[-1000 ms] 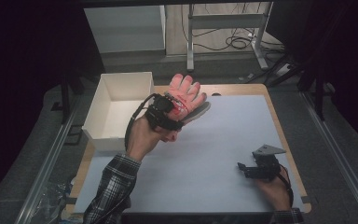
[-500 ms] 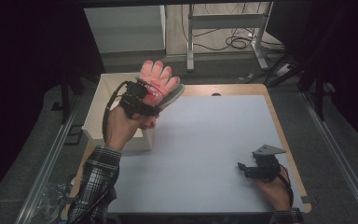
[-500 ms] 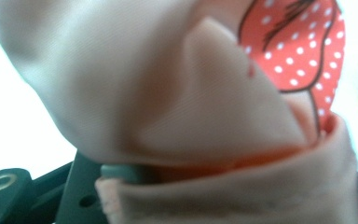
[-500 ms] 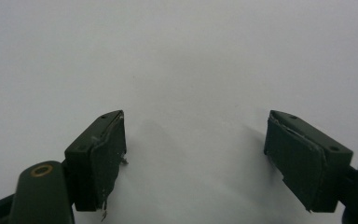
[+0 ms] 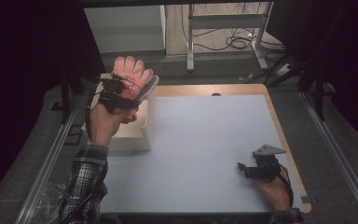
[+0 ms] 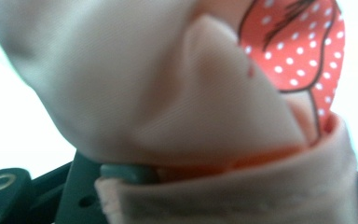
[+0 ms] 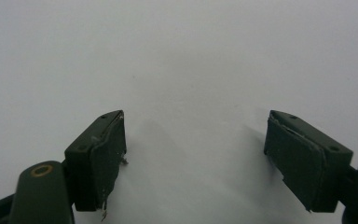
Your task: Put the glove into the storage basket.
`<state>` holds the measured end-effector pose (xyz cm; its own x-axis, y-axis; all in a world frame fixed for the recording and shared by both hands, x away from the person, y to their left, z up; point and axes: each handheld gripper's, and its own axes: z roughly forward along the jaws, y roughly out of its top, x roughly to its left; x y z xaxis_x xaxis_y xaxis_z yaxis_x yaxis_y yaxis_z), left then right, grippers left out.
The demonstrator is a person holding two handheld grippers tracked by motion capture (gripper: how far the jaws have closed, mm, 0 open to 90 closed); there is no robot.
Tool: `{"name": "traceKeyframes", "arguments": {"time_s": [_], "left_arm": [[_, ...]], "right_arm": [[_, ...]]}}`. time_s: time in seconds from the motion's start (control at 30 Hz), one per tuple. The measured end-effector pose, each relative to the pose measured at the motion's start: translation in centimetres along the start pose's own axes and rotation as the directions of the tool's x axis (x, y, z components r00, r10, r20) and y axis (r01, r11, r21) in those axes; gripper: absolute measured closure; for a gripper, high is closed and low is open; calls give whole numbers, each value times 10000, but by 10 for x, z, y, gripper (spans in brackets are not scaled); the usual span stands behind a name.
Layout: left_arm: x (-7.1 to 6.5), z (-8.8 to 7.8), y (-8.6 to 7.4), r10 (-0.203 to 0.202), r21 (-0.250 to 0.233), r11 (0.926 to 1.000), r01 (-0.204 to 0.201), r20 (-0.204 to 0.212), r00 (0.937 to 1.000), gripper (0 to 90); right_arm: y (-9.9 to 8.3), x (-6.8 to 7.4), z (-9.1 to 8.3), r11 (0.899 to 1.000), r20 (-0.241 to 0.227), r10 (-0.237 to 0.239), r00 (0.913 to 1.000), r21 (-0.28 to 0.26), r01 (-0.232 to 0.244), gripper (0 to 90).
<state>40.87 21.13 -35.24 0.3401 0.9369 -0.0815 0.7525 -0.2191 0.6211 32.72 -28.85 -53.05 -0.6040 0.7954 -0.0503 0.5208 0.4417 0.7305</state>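
Note:
A pink glove (image 5: 131, 73) with a red dotted print hangs in the air over the white box (image 5: 142, 135) at the table's left edge. My left gripper (image 5: 121, 95) is shut on it, near the cuff. In the left gripper view the pale pink fabric (image 6: 168, 93) bunches right in front of the camera, and the red patch with white dots (image 6: 298, 42) sits at the upper right. My right gripper (image 5: 243, 170) rests low on the white table sheet (image 5: 205, 140) at the right front. Its jaws stand wide apart, and its pads (image 7: 105, 154) have nothing between them.
The box is open at the top and stands against the table's left rim. A wooden table border (image 5: 279, 126) runs along the right side. Dark floor, metal rails and a desk frame (image 5: 223, 28) with cables lie beyond the far edge.
My left gripper has carried the glove leftward, from above the table's far middle to over the white box. The right gripper has stayed where it was.

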Motion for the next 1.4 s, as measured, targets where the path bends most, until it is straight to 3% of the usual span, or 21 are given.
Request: {"name": "traceKeyframes", "arguments": {"time_s": [0.2,0.47,0.77,0.9,1.1,1.4], "left_arm": [[20,21,-8,-828,28,9965,830,-387,9958,479],[31,51,-14,-1248,130,9919,1264,-860,9884,478],[37,91,-19,-1473,573,9862,1554,-1260,9810,472],[37,107,-19,-1494,779,9840,1600,-1266,9806,467],[33,123,-12,-1368,1068,9825,1527,-1427,9803,456],[34,144,-11,-1430,1658,9718,1675,-1499,9783,414]], "right_arm": [[0,0,0,10000,0,1,10000,1,-1,212],[0,0,0,10000,-2,3,10000,0,-3,212],[0,0,0,10000,-5,4,10000,-3,-4,212],[0,0,0,10000,-5,-2,10000,-7,2,212],[0,0,0,10000,-7,-2,10000,-8,2,212],[0,0,0,10000,-8,-2,10000,-7,2,212]]}}
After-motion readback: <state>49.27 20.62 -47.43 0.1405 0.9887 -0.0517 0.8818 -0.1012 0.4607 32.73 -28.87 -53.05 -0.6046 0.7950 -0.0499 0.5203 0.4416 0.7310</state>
